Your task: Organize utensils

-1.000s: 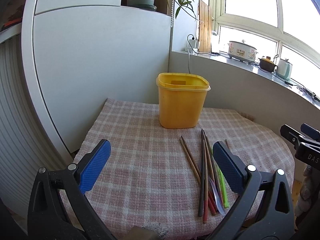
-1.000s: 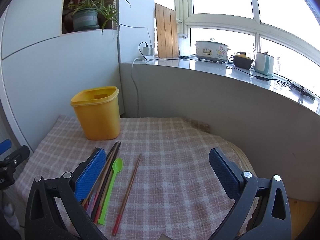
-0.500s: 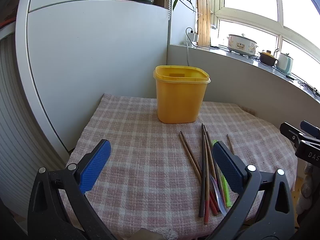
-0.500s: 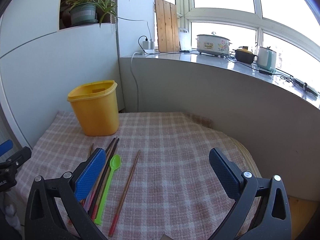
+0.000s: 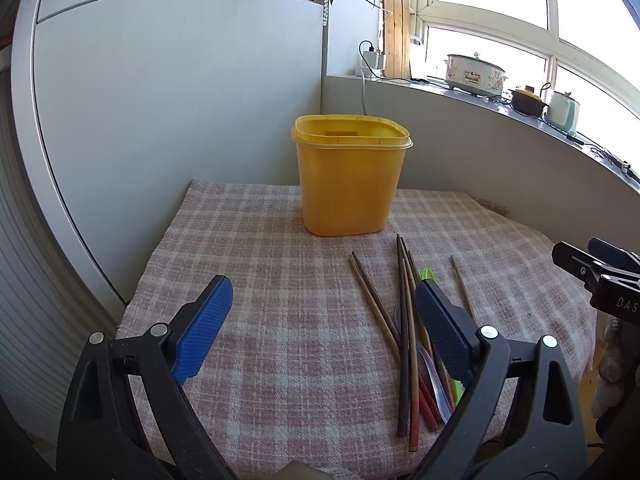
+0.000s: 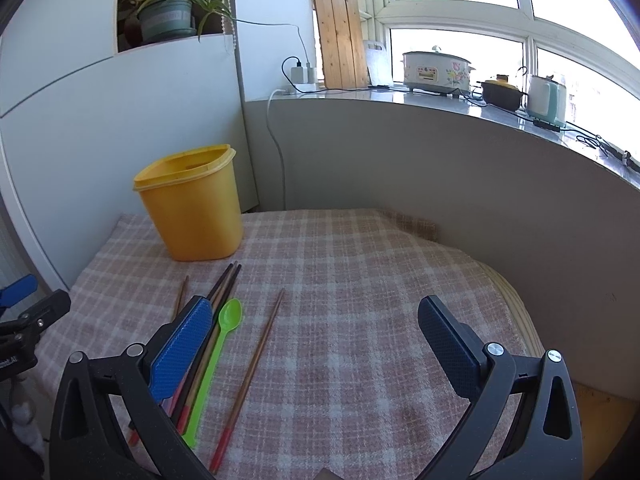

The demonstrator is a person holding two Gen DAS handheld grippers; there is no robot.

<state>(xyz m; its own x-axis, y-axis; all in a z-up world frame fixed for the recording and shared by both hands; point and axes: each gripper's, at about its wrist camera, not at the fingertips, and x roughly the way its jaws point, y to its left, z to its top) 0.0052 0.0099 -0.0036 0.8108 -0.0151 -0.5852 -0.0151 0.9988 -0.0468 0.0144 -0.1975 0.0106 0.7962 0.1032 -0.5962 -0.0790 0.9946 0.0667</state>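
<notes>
A yellow container [image 5: 350, 184] [image 6: 192, 204] stands open-topped at the back of the pink checked cloth [image 5: 260, 280]. In front of it lies a bundle of brown chopsticks [image 5: 404, 320] [image 6: 224, 284] with red ends, beside a green spoon [image 6: 224, 328] [image 5: 426, 274]. One chopstick [image 6: 256, 356] [image 5: 460, 284] lies apart on their right. My left gripper [image 5: 320, 292] hovers over bare cloth left of the bundle. Its jaws are closing, still wide, with nothing between them. My right gripper [image 6: 316, 308] is open above the cloth, its left finger over the bundle.
A white cabinet [image 5: 160, 120] walls off the left and back. A grey ledge [image 6: 440, 152] curves round the right, bearing a cooker [image 6: 436, 72], a pot and a kettle. A potted plant [image 6: 168, 16] sits on the cabinet. The cloth's front edge is near.
Both grippers have sunk toward the table, so the container and utensils look nearer. The left gripper's fingers stand slightly closer together than before.
</notes>
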